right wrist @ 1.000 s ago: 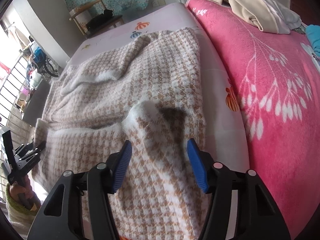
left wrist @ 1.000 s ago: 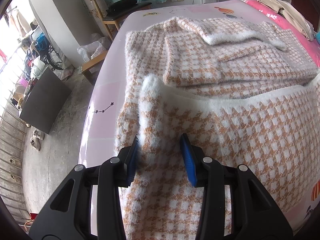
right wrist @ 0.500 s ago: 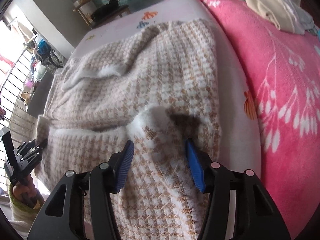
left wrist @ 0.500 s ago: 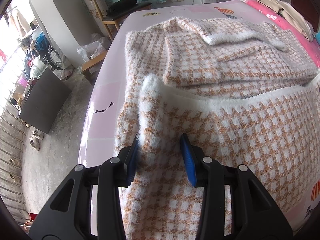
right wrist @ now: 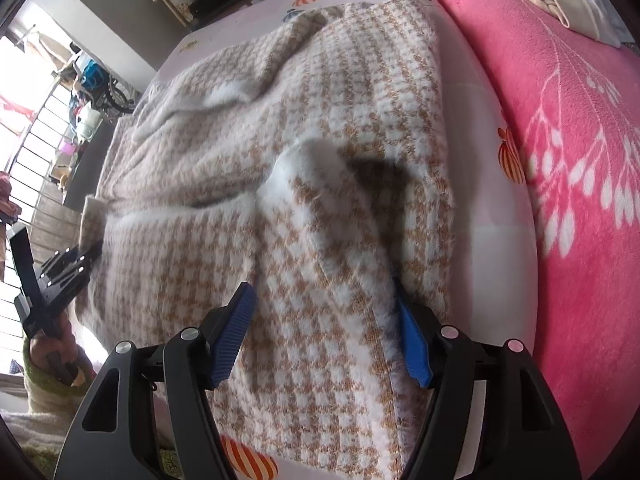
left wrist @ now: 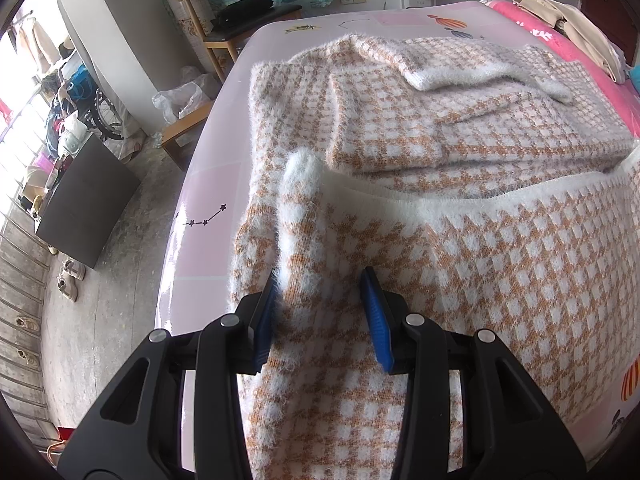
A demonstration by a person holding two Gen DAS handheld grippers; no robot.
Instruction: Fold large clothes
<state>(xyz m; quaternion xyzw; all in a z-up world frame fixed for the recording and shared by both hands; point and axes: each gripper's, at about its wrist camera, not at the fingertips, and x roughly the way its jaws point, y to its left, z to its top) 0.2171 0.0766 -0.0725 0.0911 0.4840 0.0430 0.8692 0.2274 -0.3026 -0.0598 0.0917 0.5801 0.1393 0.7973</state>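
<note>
A fluffy white-and-tan checked sweater (left wrist: 440,140) lies spread on the bed, its near part folded over toward the far part. My left gripper (left wrist: 318,286) is at the folded part's left corner, shut on a raised ridge of knit that fills the gap between its blue pads. The right wrist view shows the same sweater (right wrist: 280,120), with my right gripper (right wrist: 320,304) over its right corner. Its jaws are opening: a hump of knit lies between them, the left pad stands clear and the right pad brushes the fuzz. The left gripper (right wrist: 86,254) shows at the sweater's far-left edge.
A pale pink sheet (left wrist: 208,184) covers the bed, whose left edge drops to a concrete floor. A bright pink blanket (right wrist: 560,160) lies right of the sweater with cream clothes (left wrist: 560,12) piled on it. A wooden chair (left wrist: 224,20) stands beyond the bed.
The right gripper's jaws have spread wider and let go of the knit hump, and it has tipped further down toward the sweater. The left gripper has not moved.
</note>
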